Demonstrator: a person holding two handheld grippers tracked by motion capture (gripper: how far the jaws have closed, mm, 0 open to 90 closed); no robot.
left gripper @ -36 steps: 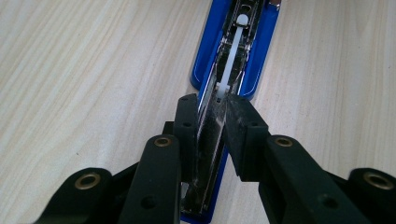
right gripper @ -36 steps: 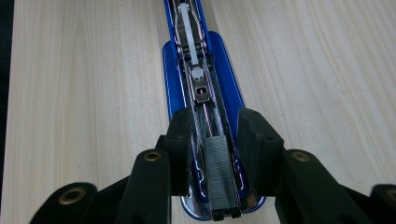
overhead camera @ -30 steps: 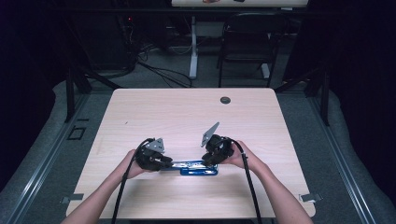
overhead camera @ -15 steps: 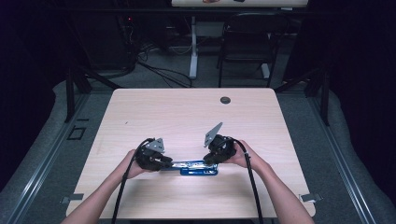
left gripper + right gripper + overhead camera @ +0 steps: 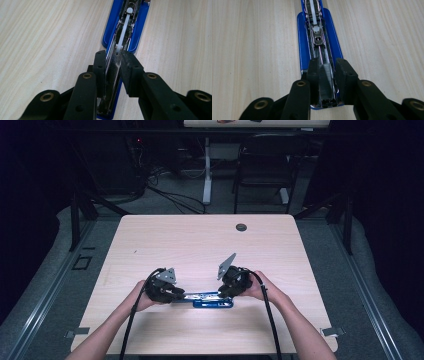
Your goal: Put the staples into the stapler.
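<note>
Hardly anything to report since a second ago: both hands sit where they were, and the blue stapler with its chrome staple channel (image 5: pixel 212 300) hasn't budged from its spot near the front edge of the pale wooden table (image 5: pixel 200 245), lying left to right. The one small change is at the right gripper (image 5: pixel 223 292), whose jaws have been resettling their squeeze a touch. In the right gripper view that gripper (image 5: pixel 327 72) is clamped across the channel's end, a grey block between its pads. The left gripper (image 5: pixel 181 295) is pinched on the other end; in its own view the left gripper (image 5: pixel 112 65) has the shiny metal strip tight between its pads, the white pusher rod running on beyond. My read: this is a bracing hold, both ends secured, with the working of the channel yet to come (nothing loose in sight to load).

Room to move? Plenty. The whole far half of the table is open, bar a small dark round grommet (image 5: pixel 241 227) towards the far right. The near edge is the one to mind, as the stapler lies close to it and the forearms already cross it
</note>
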